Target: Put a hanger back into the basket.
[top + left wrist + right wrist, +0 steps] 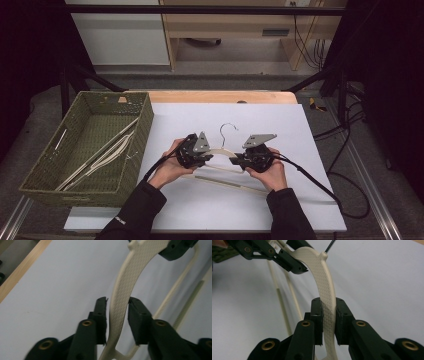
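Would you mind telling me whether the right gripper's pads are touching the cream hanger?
Touching. In the right gripper view, both pads of the right gripper press flat against the cream hanger, with no gap on either side.

Hanger (220, 152): between the two claws, on the mat (300, 130); its hook (228, 131) points away from the person, behind both claws.
Left claw (212, 155): at the hanger's left arm, which runs between its jaws.
Right claw (234, 161): at the hanger's right arm, just right of the left claw.
Bar (235, 184): before both claws, toward the person.
Basket (35, 185): well left of the left claw, at the mat's left edge.
Spare hangers (102, 155): in the basket.
Table (220, 96): under the mat, its edge behind the claws.
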